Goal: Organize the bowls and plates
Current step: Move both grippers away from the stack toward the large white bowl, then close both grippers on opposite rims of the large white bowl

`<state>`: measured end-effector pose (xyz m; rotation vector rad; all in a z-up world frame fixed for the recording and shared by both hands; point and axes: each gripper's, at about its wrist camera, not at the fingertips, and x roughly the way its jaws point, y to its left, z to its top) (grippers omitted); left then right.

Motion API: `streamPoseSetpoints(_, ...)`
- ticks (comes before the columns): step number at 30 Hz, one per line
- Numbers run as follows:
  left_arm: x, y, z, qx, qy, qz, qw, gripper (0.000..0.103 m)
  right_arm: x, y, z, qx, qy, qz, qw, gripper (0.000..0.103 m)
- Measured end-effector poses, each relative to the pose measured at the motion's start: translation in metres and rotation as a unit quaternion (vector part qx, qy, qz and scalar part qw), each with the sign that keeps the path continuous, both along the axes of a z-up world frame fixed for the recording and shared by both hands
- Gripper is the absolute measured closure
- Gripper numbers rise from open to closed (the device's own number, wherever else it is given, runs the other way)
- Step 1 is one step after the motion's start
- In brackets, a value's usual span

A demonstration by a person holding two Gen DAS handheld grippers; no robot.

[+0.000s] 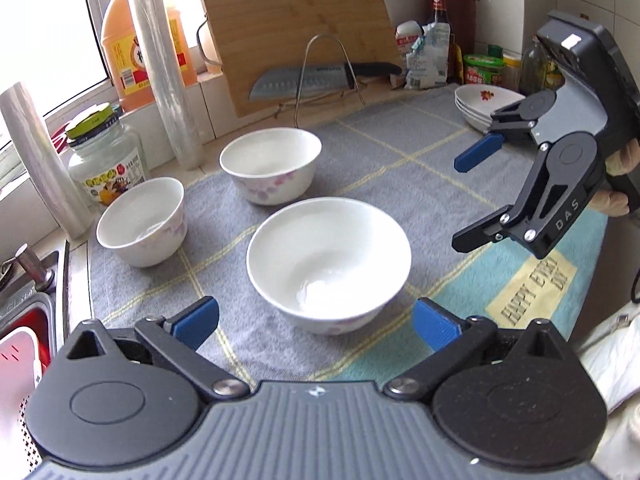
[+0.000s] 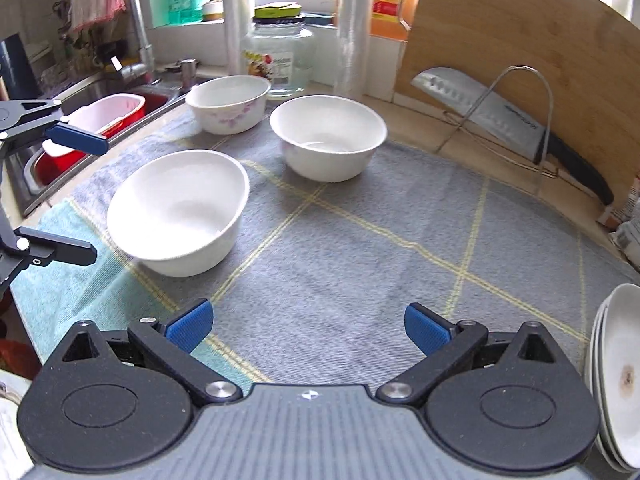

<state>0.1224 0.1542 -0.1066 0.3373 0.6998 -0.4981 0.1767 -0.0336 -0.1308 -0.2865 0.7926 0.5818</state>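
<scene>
1. On the grey mat (image 1: 400, 184): three white bowls stand apart; nearest bowl (image 1: 329, 262) sits just beyond my left gripper (image 1: 316, 320).
2. Far right: stacked plates (image 1: 480, 104).
3. Both my grippers, right gripper (image 2: 308, 326) included: fingers spread, empty.
4. Handling, judged: glazed, slippery, fragile, rigid; grip across the rim wall.

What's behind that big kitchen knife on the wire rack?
A wooden cutting board stands upright behind the knife, leaning towards the window. The board hides whatever is behind it, apart from the orange oil jug showing beside it.
</scene>
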Motion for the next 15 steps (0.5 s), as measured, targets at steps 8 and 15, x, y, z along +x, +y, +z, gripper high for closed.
streamPoseSetpoints(8, 0.014, 0.013, -0.032, 0.030, 0.027, -0.061, 0.9974, 0.001, -0.002, 0.039, -0.019, -0.037, -0.001, 0.068, 0.997, 0.000)
streamPoseSetpoints(15, 0.031, 0.012, -0.030, 0.047, 0.016, -0.113, 0.9924, 0.001, 0.005, 0.059, -0.016, -0.047, -0.016, 0.105, 0.993, 0.001)
